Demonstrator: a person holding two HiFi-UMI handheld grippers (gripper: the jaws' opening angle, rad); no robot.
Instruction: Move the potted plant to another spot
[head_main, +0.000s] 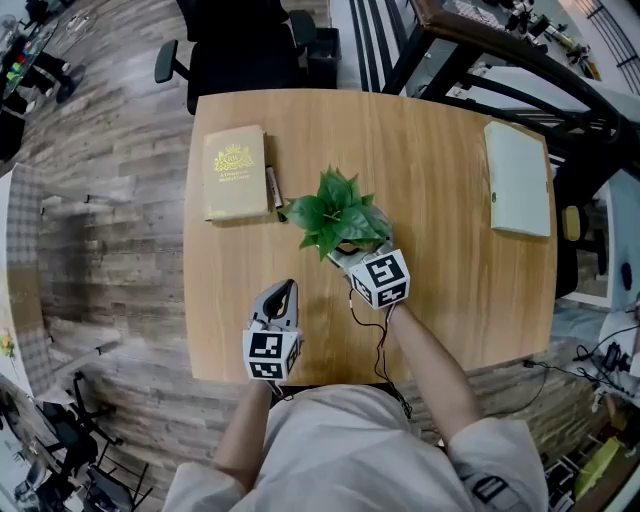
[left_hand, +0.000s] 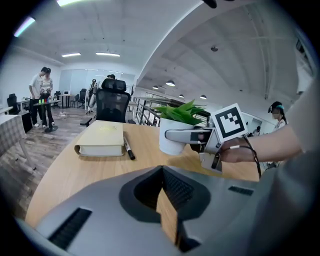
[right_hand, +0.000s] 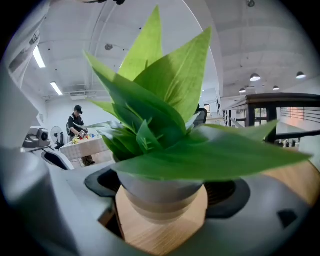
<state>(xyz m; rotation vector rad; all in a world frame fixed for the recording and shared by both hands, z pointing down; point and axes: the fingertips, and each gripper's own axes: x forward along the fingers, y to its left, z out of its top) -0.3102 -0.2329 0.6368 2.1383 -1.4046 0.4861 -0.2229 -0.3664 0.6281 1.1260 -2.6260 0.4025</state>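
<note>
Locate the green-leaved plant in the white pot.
The potted plant stands near the wooden table's middle in the head view, between the right hand-held gripper's jaws, right of the black marker pen.

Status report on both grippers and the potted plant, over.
Left gripper shut, empty, near table edge. Right gripper shut on potted plant, pot standing on table. Book and pen left of it, apart.
</note>
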